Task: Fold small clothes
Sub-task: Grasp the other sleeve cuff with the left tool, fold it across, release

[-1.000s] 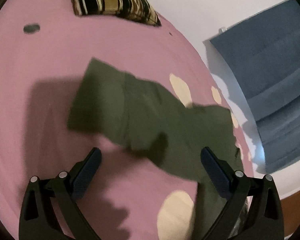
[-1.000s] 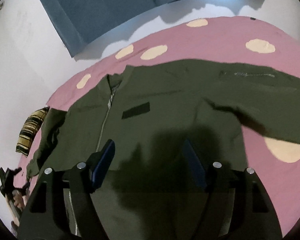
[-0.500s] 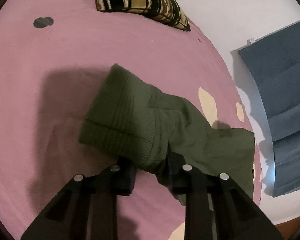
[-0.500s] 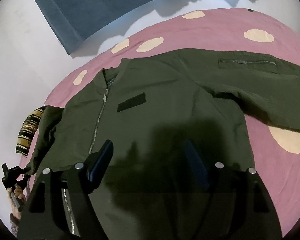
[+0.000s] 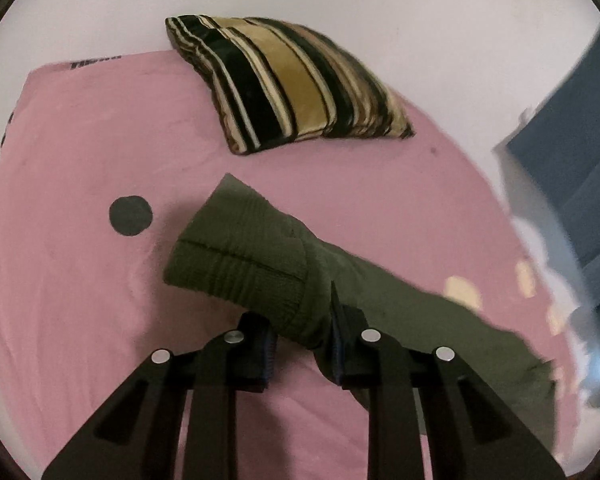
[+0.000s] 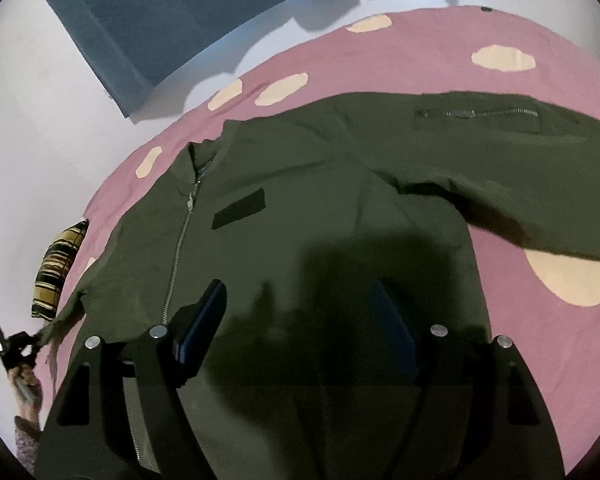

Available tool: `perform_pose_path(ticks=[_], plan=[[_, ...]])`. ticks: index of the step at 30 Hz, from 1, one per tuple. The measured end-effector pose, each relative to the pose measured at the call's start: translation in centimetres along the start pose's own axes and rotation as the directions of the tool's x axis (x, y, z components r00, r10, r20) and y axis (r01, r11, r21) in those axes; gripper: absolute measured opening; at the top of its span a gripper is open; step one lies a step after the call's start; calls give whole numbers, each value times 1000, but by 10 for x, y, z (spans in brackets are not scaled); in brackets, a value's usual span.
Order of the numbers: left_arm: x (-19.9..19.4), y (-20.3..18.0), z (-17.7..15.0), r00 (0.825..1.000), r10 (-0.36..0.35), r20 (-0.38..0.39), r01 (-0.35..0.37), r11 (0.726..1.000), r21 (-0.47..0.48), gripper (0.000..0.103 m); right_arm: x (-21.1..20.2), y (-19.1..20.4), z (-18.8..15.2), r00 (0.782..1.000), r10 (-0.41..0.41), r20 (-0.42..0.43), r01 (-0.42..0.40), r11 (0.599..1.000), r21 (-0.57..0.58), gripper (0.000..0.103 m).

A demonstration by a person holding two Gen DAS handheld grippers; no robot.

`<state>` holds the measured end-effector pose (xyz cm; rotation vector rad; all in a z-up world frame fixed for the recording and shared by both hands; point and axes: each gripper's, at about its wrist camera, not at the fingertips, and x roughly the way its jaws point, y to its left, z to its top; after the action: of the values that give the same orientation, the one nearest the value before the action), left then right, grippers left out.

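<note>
An olive green zip jacket (image 6: 320, 208) lies front up on a pink bed sheet (image 6: 420, 52) with cream dots. My left gripper (image 5: 302, 334) is shut on the ribbed cuff of one jacket sleeve (image 5: 239, 264) and holds it a little above the sheet. That sleeve trails off to the right. My right gripper (image 6: 300, 320) is open and hovers over the jacket's lower body. The left gripper also shows at the far left of the right wrist view (image 6: 15, 350), with the sleeve end in it.
A black and gold striped cushion (image 5: 287, 84) lies at the far end of the bed by the white wall. A blue cloth (image 6: 179, 12) hangs on the wall beside the bed. A dark round spot (image 5: 131, 216) marks the sheet left of the cuff.
My left gripper has shut on the sleeve cuff and tilted up, so the cushion and wall now fill the top. The right gripper has drifted slightly over the jacket and stays open.
</note>
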<state>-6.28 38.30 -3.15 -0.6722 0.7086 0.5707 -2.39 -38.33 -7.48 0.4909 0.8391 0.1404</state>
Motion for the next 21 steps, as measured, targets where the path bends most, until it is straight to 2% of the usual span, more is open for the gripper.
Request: perform_pose_path(ticks=[4,12,18,21], plan=[[17,3,-4,999,34,-15,-33,999,35,24,-2,-4,0,1000,23,-4,-23,1000,16,75],[15,18,2,999,-16,-50,19,997,69,38,-22,-30,7,995,95,12,-96,992,87,80],[5,25,-7,999,12,-33,-7,989,145,56,-56,-83,14,996,39,83,-55,979,197,82],[2,28,-11,999,17,-30,-11,984,176,58,-79,-118,14,992,0,125,-35,960,278,83]])
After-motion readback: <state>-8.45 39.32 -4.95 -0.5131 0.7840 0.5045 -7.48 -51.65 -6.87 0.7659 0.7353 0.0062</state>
